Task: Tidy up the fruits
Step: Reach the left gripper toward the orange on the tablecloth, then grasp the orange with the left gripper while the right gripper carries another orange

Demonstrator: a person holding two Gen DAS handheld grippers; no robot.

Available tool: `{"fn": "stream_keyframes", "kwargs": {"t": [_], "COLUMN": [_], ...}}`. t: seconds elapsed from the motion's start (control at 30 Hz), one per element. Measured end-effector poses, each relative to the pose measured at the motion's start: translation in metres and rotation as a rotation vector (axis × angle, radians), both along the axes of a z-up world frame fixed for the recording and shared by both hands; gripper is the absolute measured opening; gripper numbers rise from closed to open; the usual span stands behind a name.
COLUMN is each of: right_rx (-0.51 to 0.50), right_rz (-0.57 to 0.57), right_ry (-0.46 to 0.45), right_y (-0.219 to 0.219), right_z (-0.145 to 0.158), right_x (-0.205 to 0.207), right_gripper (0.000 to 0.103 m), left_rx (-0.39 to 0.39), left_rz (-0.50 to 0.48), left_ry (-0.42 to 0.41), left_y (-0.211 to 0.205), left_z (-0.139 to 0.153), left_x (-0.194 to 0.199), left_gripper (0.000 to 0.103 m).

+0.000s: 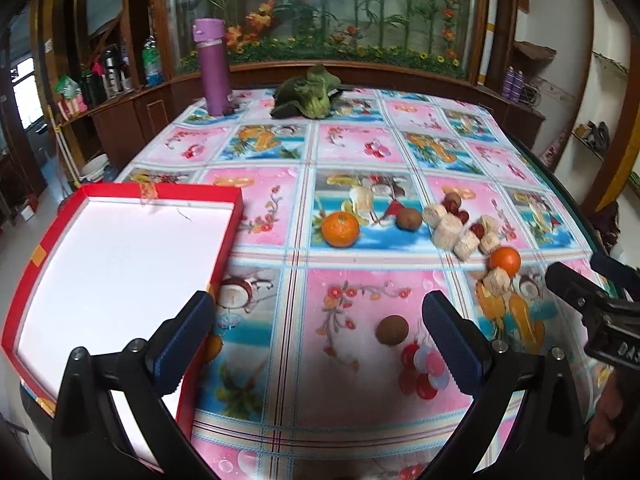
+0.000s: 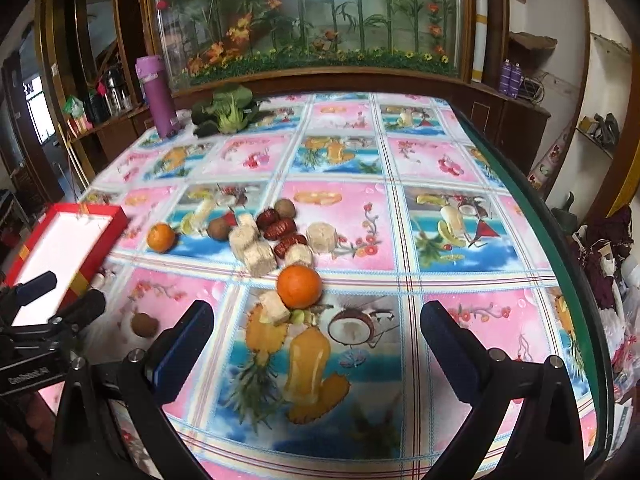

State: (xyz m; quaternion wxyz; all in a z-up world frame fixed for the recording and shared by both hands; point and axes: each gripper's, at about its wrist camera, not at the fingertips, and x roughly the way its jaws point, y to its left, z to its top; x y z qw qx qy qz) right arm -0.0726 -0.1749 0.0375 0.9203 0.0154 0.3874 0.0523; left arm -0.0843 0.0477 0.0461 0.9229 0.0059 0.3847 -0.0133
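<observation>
We find both tools spread wide and holding nothing: the left tool [image 1: 316,326] hangs above the near tabletop [image 1: 360,432] beside the red box [image 1: 32,240], and the right tool [image 2: 316,334] hangs above the printed cloth short of the fruit. We count two oranges, one [image 2: 161,237] standing apart toward the box and one [image 2: 299,286] nearest the right tool, touching a pale block [image 2: 274,307]. We count four brown round fruits: one [image 2: 144,324] alone near the left tool, one [image 2: 218,228] just beside the block cluster, one [image 2: 285,208] behind the red dates, and none inside the box, whose white floor [image 1: 120,260] carries only a few loose threads. The fourth count is uncertain; we can confirm three only. The red dates [image 2: 280,228] number about four, bunched so that their edges merge. The pale blocks number about five, the cluster [image 2: 252,246] overlapping itself. At the far edge stand one purple bottle [image 1: 214,68] and one leafy green vegetable [image 1: 306,96]. The box's near corner is cut off behind the left tool's fingers [image 1: 184,336]. The far fruit is motion-blurred in the left wrist view.
</observation>
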Motion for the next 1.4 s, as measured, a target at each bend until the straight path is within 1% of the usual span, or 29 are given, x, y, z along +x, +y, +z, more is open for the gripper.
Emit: {"fn": "stream_keyframes", "kwargs": {"t": [0.1,0.2,0.27,0.33,0.4,0.47,0.53,0.6,0.67,0.73,0.77,0.83,0.87,0.9,0.93,0.97,1.03,1.07,1.13,1.23,1.3,1.4], "right_rx": [0.014,0.031,0.038,0.05,0.052,0.06,0.072,0.093,0.104,0.114,0.121,0.136,0.141,0.143,0.146,0.157,0.176,0.179,0.189,0.207,0.207,0.207], "right_rz": [0.003,0.019,0.029,0.045,0.061,0.072,0.081,0.088,0.091,0.096,0.1,0.105,0.111,0.113,0.114,0.118,0.127,0.133,0.142,0.155,0.154,0.156], "right_ry": [0.02,0.027,0.03,0.029,0.031,0.038,0.056,0.08,0.096,0.107,0.111,0.106,0.105,0.104,0.103,0.104,0.104,0.104,0.107,0.116,0.116,0.116], "right_y": [-0.002,-0.003,-0.003,-0.004,-0.003,-0.004,-0.005,-0.006,-0.006,-0.006,-0.006,-0.006,-0.006,-0.006,-0.006,-0.007,-0.007,-0.006,-0.005,-0.003,-0.003,-0.003], "right_z": [-0.005,-0.007,-0.008,-0.009,-0.01,-0.012,-0.016,-0.022,-0.027,-0.03,-0.031,-0.032,-0.032,-0.032,-0.032,-0.033,-0.033,-0.033,-0.033,-0.034,-0.034,-0.034], "right_x": [0.008,0.016,0.02,0.024,0.027,0.03,0.034,0.039,0.042,0.044,0.045,0.044,0.044,0.044,0.044,0.044,0.044,0.044,0.043,0.044,0.044,0.044], "right_gripper": [0.102,0.095,0.094,0.089,0.088,0.083,0.073,0.072,0.07,0.062,0.062,0.058,0.057,0.056,0.056,0.055,0.048,0.047,0.046,0.044,0.044,0.044], "left_rx": [-0.018,-0.032,-0.037,-0.017,-0.002,0.018,0.034,0.055,0.05,0.068,0.066,0.053,0.046,0.044,0.041,0.033,0.011,0.001,-0.003,-0.024,-0.021,-0.017], "left_rz": [-0.023,-0.029,-0.036,-0.042,-0.062,-0.074,-0.095,-0.107,-0.138,-0.149,-0.155,-0.18,-0.184,-0.185,-0.188,-0.194,-0.198,-0.201,-0.209,-0.205,-0.197,-0.199], "left_ry": [0.033,0.07,0.083,0.093,0.097,0.108,0.113,0.127,0.135,0.152,0.162,0.186,0.193,0.2,0.208,0.218,0.232,0.243,0.23,0.232,0.23,0.226], "left_y": [0.004,0.006,0.006,0.005,0.002,-0.001,-0.004,-0.007,-0.011,-0.014,-0.016,-0.018,-0.018,-0.019,-0.019,-0.02,-0.02,-0.02,-0.021,-0.018,-0.016,-0.015], "left_z": [-0.009,-0.015,-0.014,-0.011,-0.01,-0.009,-0.008,-0.01,-0.01,-0.016,-0.019,-0.024,-0.027,-0.029,-0.031,-0.034,-0.039,-0.042,-0.042,-0.042,-0.041,-0.041], "left_x": [0.004,0.012,0.018,0.025,0.034,0.046,0.06,0.072,0.082,0.092,0.096,0.103,0.105,0.108,0.11,0.113,0.116,0.118,0.117,0.118,0.119,0.117], "left_gripper": [0.103,0.103,0.103,0.103,0.103,0.103,0.103,0.103,0.103,0.095,0.087,0.084,0.079,0.072,0.069,0.066,0.063,0.057,0.052,0.047,0.038,0.035]}}
